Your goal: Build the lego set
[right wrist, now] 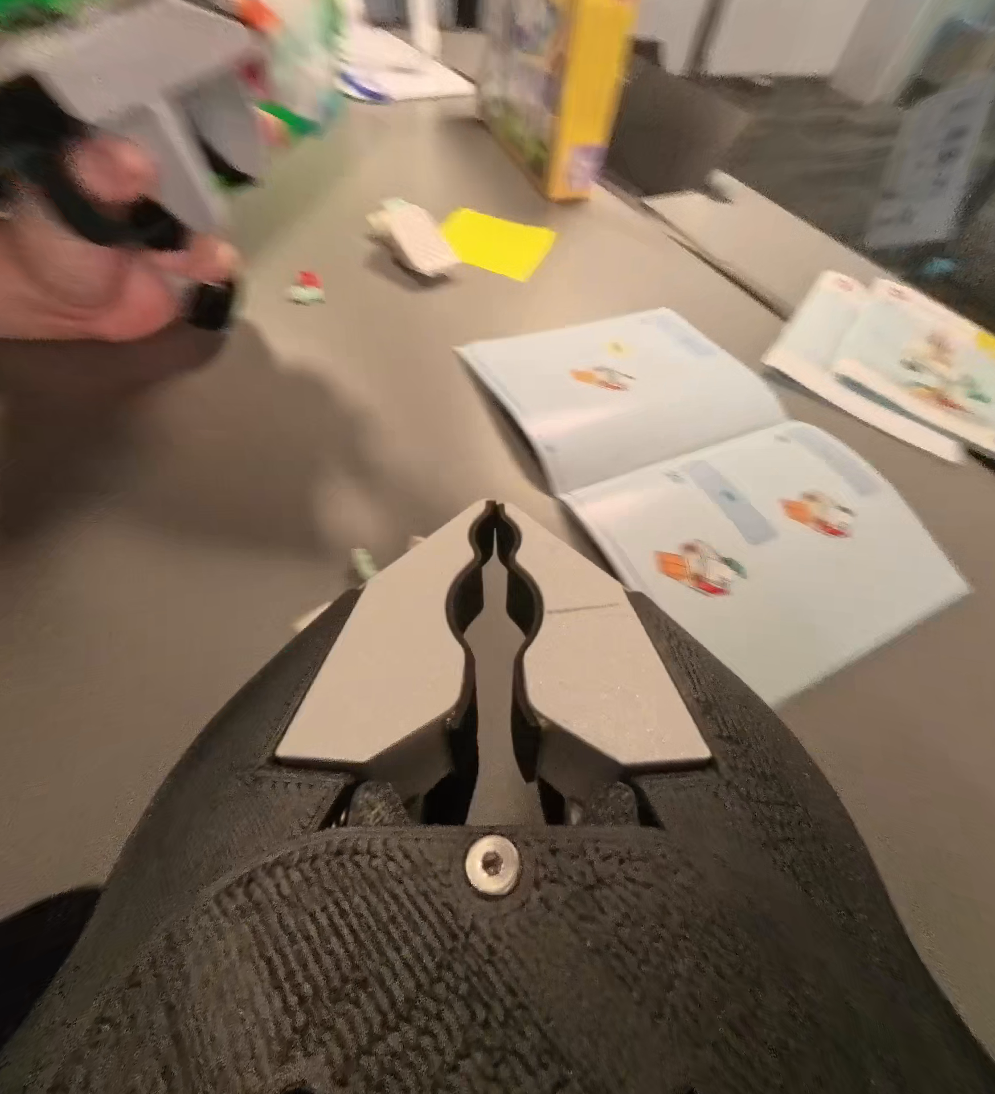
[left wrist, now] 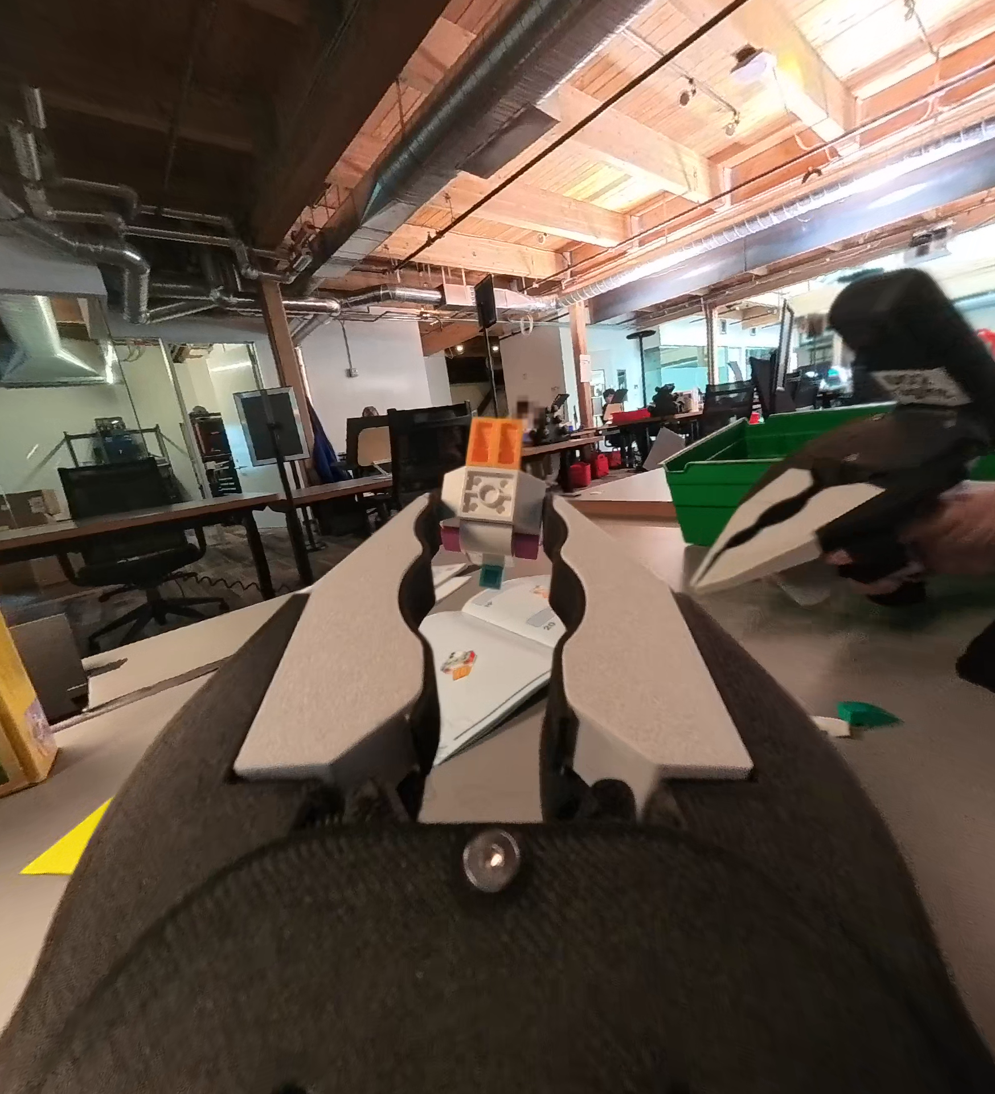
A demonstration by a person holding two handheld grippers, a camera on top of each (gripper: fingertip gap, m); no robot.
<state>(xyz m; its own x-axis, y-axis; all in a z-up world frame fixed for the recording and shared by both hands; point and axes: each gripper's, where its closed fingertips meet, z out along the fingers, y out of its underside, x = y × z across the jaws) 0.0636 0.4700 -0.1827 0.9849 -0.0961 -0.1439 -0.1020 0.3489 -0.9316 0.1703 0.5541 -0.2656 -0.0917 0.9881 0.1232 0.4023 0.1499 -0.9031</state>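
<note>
My left gripper (left wrist: 490, 510) is shut on a small lego build (left wrist: 488, 503) and holds it up above the table. The build has a white and grey body, an orange brick on top, magenta parts at the sides and a teal piece underneath. Both pads press on its sides. My right gripper (right wrist: 493, 507) is shut, its fingertips meeting with nothing between them, low over the grey table (right wrist: 246, 592). It also shows in the left wrist view (left wrist: 701, 583), to the right of the build, blurred. The left gripper (right wrist: 187, 118) shows blurred at the top left of the right wrist view.
An open instruction booklet (right wrist: 690, 473) lies right of my right gripper, with a second booklet (right wrist: 909, 361) beyond. A yellow box (right wrist: 560, 89), yellow paper (right wrist: 498, 243), a white plate piece (right wrist: 412, 237) and a small red-green piece (right wrist: 307, 288) lie farther off. Green bins (left wrist: 779, 473) stand at the back right. About 15 cm separates my left fingertips from my right. My right tips are about 25 cm from the small red-green piece (right wrist: 307, 288), my left tips only 15 cm.
</note>
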